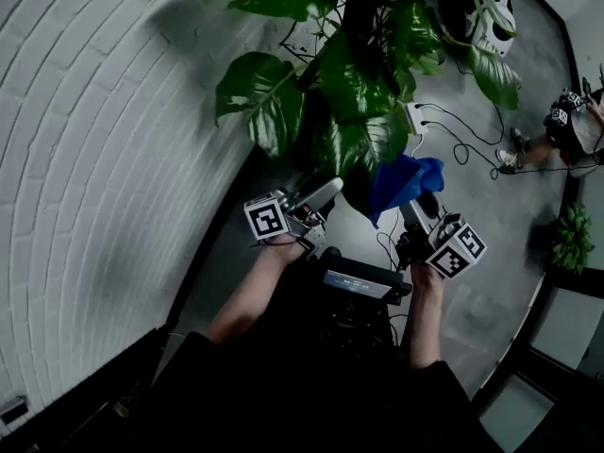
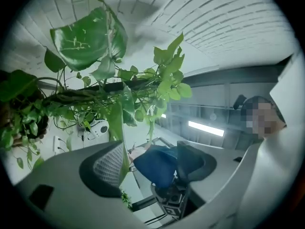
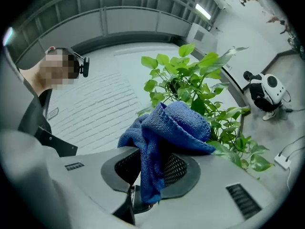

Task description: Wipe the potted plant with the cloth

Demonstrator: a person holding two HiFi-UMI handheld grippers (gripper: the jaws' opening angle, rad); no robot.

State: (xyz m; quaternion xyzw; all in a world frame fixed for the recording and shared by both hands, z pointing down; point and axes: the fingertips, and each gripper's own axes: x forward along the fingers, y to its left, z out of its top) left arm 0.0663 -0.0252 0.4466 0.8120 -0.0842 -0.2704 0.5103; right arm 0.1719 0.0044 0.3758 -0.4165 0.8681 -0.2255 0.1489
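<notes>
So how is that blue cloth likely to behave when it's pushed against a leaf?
Probably floppy: the blue cloth bunches and droops over the right gripper's jaws. Its looped weave looks grippy, so it likely won't slide off easily. The leaves hang on thin stems and will probably give way when pressed.

Office or lab-style indoor hall, plain and functional

A large green leafy potted plant stands beside a curved white-painted brick wall on a smooth grey floor. Near the plant lies a white power strip with black cables. Beyond it sits a rounded black-and-white machine, and well apart are dark-framed glass panels. A long strip light glows overhead.
</notes>
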